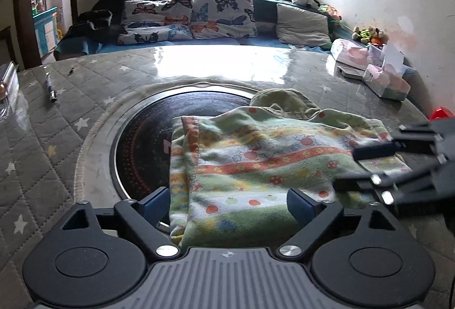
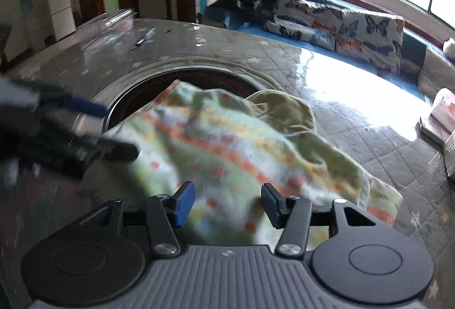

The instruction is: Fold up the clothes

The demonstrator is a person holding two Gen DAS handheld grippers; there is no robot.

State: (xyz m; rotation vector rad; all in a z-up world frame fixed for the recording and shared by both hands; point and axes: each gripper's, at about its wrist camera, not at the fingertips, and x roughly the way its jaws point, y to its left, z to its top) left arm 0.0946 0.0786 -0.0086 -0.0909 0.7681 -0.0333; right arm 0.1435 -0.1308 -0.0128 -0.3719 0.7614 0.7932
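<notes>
A child's striped garment (image 1: 256,164) in green, orange and yellow with an olive hood (image 1: 284,101) lies partly folded on the table, over the black round hob (image 1: 142,144). My left gripper (image 1: 227,203) is open, its blue pads either side of the garment's near edge. My right gripper (image 2: 227,206) is open over the garment (image 2: 227,149), which is blurred in the right wrist view. Each gripper also shows in the other's view: the right gripper (image 1: 352,169) at the garment's right edge, the left gripper (image 2: 113,132) at its left edge.
The grey quilted star-pattern table cover (image 1: 42,155) lies under clear plastic. A pen (image 1: 50,87) lies at far left. Tissue boxes (image 1: 386,81) and a red object (image 1: 440,112) stand at right. A bench with butterfly cushions (image 1: 221,13) runs behind the table.
</notes>
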